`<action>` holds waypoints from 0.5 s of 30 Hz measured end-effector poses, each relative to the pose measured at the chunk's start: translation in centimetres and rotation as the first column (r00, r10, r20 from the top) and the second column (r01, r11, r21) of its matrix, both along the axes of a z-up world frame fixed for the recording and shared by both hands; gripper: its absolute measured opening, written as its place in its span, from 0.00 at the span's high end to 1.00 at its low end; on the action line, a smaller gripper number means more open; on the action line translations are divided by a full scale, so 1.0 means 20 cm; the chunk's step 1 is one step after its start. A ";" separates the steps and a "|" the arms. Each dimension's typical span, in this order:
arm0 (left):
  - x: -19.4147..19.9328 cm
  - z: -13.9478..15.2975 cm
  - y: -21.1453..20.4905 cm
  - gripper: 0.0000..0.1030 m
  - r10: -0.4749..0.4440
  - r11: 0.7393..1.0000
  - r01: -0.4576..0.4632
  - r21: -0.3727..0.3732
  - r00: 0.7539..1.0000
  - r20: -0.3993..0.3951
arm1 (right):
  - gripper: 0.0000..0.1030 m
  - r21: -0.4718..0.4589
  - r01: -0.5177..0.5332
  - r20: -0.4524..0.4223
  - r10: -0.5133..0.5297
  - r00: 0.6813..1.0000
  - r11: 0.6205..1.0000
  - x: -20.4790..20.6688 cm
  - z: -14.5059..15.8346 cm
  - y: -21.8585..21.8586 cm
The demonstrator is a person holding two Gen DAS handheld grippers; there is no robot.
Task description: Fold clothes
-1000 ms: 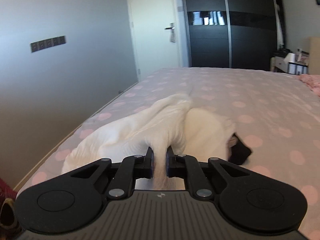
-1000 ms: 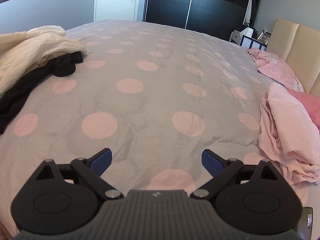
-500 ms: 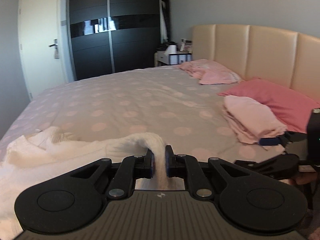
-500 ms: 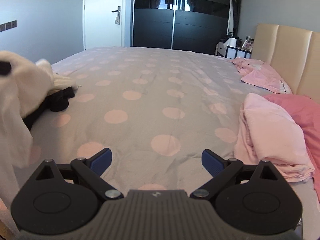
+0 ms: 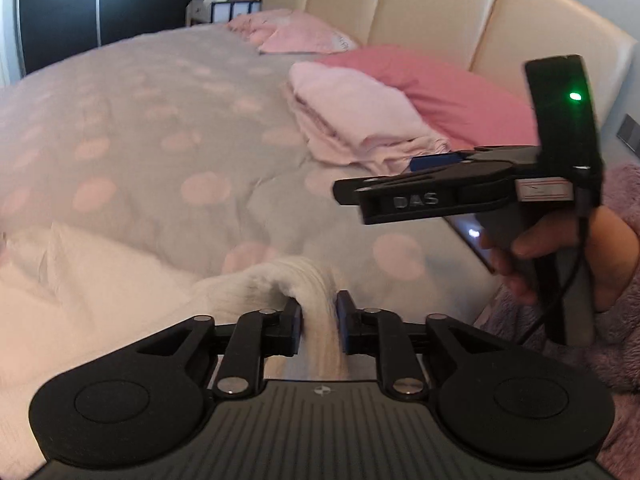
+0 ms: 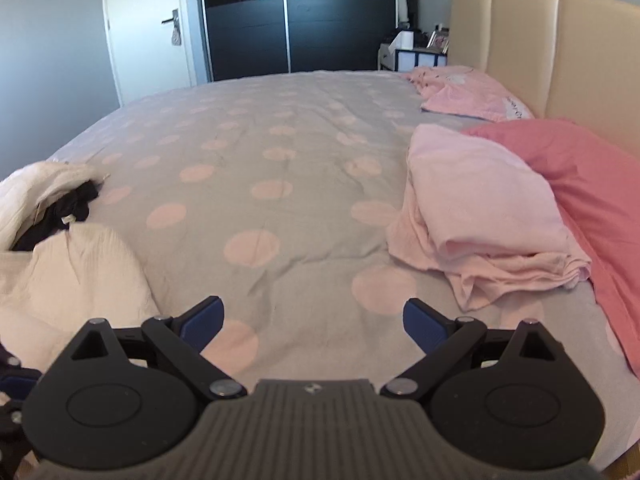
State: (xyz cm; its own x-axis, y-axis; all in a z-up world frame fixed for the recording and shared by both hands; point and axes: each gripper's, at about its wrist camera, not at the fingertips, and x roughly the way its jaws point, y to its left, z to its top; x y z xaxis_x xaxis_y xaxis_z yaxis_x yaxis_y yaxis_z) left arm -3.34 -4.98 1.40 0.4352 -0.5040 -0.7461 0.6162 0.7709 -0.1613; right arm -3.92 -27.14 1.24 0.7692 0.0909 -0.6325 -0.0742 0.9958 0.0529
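Fingers of our left gripper [image 5: 318,322] are opening, with the white cloth [image 5: 308,292] between them, at the near edge of the bed [image 6: 280,160]. Our right gripper [image 6: 314,320] stays wide and empty over the bed, beside the folded pink cloth [image 6: 480,216].

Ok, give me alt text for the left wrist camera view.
The left gripper, jaws opening, has a bunched white garment between its fingers above a grey bed with pink dots. The right gripper hovers to the right, open, near a folded pale pink pile.
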 end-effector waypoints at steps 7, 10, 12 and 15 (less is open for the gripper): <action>0.00 0.07 0.21 0.48 0.100 0.993 -0.103 0.058 0.994 0.040 | 0.27 0.091 -0.111 -0.104 0.121 0.987 0.990 0.03 -0.10 0.07; 0.03 0.11 0.34 0.48 0.178 0.979 -0.183 0.093 0.982 0.066 | 0.33 0.145 -0.170 -0.153 0.192 0.969 0.975 0.07 -0.14 0.17; 0.07 0.14 0.46 0.48 0.243 0.963 -0.249 0.101 0.967 0.071 | 0.33 0.165 -0.206 -0.170 0.233 0.957 0.965 0.09 -0.16 0.24; 0.14 0.16 0.63 0.47 0.342 0.930 -0.350 0.111 0.936 0.084 | 0.33 0.164 -0.247 -0.175 0.275 0.945 0.955 0.14 -0.14 0.34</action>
State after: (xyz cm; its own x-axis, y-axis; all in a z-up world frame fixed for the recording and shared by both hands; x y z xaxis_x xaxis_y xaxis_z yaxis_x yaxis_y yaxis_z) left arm -0.46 7.71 4.65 0.6139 -0.2206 -0.7579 0.3138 0.9492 -0.0221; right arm -1.17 -20.40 -1.61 0.5705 0.3691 -0.7337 -0.3052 0.9246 0.2278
